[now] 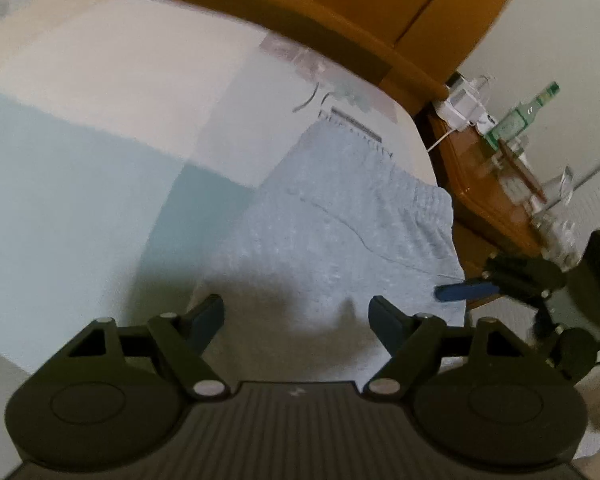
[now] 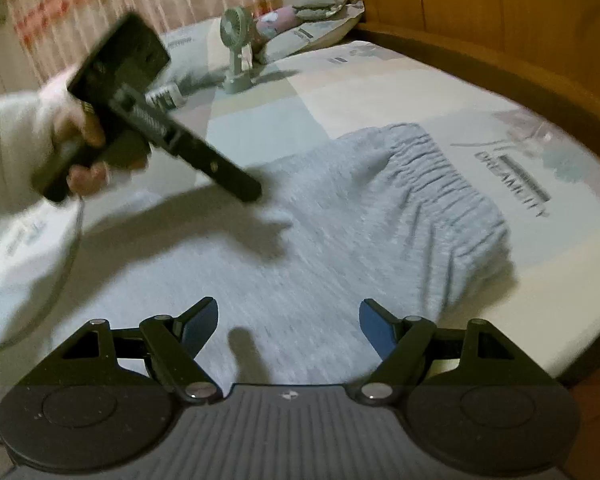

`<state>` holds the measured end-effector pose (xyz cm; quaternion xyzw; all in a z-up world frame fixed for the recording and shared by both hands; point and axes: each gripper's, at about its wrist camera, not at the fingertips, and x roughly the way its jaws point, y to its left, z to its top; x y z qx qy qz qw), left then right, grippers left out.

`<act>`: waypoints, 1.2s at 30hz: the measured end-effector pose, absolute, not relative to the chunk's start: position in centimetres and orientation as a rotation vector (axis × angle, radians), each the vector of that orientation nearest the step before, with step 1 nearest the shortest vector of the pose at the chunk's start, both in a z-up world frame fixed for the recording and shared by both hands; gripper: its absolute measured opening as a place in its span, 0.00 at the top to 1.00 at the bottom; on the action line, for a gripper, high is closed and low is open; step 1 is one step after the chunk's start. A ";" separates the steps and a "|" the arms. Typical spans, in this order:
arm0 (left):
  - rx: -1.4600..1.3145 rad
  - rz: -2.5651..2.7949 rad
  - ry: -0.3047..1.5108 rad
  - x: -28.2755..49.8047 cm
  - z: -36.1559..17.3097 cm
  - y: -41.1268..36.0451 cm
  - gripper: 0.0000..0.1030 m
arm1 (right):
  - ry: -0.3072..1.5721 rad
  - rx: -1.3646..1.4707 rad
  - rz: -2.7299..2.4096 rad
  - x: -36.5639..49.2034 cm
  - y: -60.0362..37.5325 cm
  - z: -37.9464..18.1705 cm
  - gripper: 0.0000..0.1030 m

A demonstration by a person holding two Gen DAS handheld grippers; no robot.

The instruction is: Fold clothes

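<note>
Grey sweatpants [image 1: 340, 220] lie folded on the patchwork bedsheet [image 1: 100, 100]. Their elastic waistband [image 2: 440, 172] points toward the headboard. My left gripper [image 1: 296, 320] hovers over the near part of the pants, open, with nothing between its blue pads. My right gripper [image 2: 288, 324] is also open and empty above the grey fabric [image 2: 320, 240]. In the left wrist view the right gripper [image 1: 472, 292] comes in from the right at the edge of the pants. The right wrist view shows a hand holding the left gripper [image 2: 252, 194] just above the cloth's left side.
A wooden headboard [image 2: 480, 20] curves round the bed's far side. The nightstand [image 1: 492, 184] carries a green bottle [image 1: 520, 116], glassware and a white charger. On the bed stand a small green fan [image 2: 236, 56], a pillow with a plush toy [image 2: 308, 20] and a lying bottle [image 2: 166, 96].
</note>
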<state>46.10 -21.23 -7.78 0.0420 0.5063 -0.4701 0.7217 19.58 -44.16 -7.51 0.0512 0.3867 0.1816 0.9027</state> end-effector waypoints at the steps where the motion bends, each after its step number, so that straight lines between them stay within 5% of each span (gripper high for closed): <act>1: 0.122 -1.036 1.102 45.5 -6.9 -21.0 0.23 | 0.796 0.095 0.375 19.3 -44.0 -7.1 0.20; 10: 0.400 -0.930 0.916 36.3 0.3 -16.6 0.17 | 0.774 -0.062 0.502 16.1 -38.4 -5.0 0.17; 18: 0.426 -0.827 0.915 27.0 -4.1 -11.9 0.16 | 0.784 -0.275 0.573 14.3 -33.5 -9.3 0.13; 23: 0.394 -0.633 1.011 28.1 -10.0 -9.5 0.13 | 0.806 -0.286 0.525 13.2 -34.6 -8.7 0.10; 36: 0.359 -0.617 0.911 25.9 -4.9 -7.1 0.13 | 0.768 -0.268 0.544 13.3 -28.9 -4.7 0.02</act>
